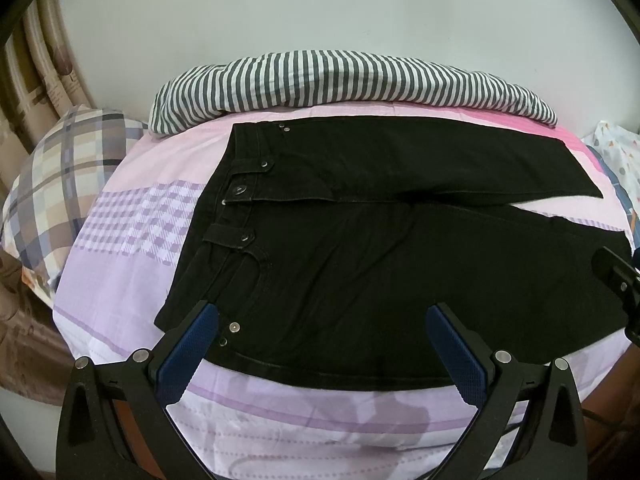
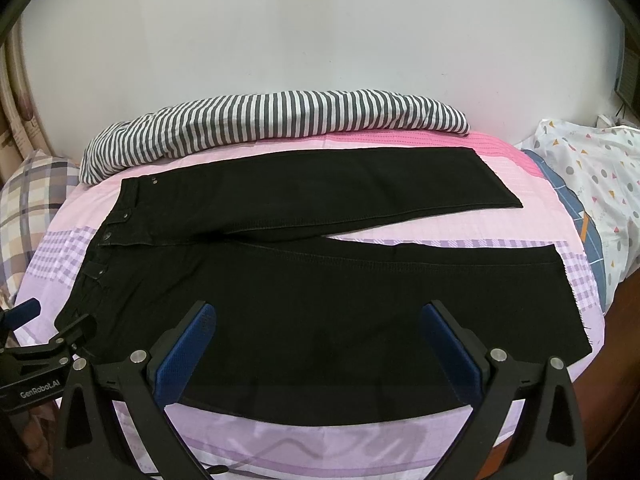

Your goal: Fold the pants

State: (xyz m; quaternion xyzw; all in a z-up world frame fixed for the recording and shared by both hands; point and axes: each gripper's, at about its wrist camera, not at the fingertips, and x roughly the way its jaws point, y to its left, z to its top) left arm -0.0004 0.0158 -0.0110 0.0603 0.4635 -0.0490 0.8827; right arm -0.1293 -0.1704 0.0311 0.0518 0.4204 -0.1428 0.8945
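On the bed [image 2: 360, 446], black pants [image 2: 320, 312] lie flat and unfolded across the pink and lilac checked sheet.

Positions below are relative to the pants, left to right.

- Far left of the waistband: plaid pillow [image 1: 60, 192] at the bed's left end, apart from the pants.
- Waistband [image 1: 236, 196] at the left end, button and rivets visible, fly side up.
- Left gripper [image 1: 322, 312]: over the near waist corner and hip pocket. Blue pads [image 1: 192, 352] spread wide, nothing between them; released. Contact with the cloth cannot be told.
- Behind the pants: striped duvet [image 2: 280, 128] rolled along the wall [image 2: 320, 40], just beside the far leg's upper edge.
- Two legs run rightward and diverge in a narrow V; sheet shows between them near the hems. Far leg [image 2: 360, 188] lies nearer the duvet, near leg [image 2: 400, 300] nearer the bed edge.
- Right gripper [image 2: 319, 312]: over the near leg's thigh section at its near edge. Pads [image 2: 452, 348] wide apart, holding nothing.
- Right of the hems: white cloth with coloured triangles and dots [image 2: 592, 168], apart from the pants.
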